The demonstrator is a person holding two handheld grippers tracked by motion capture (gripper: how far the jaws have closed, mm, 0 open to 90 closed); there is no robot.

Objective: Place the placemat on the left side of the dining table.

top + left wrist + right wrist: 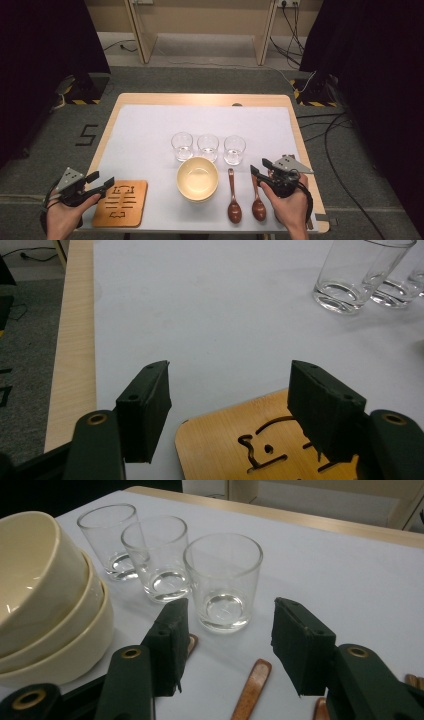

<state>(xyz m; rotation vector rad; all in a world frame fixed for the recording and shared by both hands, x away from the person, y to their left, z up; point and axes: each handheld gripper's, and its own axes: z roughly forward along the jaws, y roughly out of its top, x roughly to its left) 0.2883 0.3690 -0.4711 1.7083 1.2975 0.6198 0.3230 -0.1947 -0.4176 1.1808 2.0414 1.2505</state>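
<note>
Three empty clear glasses [208,146] stand in a row mid-table, also near in the right gripper view [223,580]. In front of them sits a stack of cream bowls [197,178] [40,595]. Two brown wooden spoons [233,197] lie to the right of the bowls, handles pointing away. A wooden trivet [120,203] with cut-out slots lies at the front left [240,440]. My left gripper [103,179] [227,385] is open, its jaws over the trivet's far edge. My right gripper [259,166] [227,625] is open above the spoon handles, facing the nearest glass, holding nothing.
A white mat [150,130] covers most of the wooden table [200,98]. Its far half is bare. Black curtains flank both sides, and cables [330,135] run over the grey floor on the right. Wooden frame legs [142,35] stand beyond the table.
</note>
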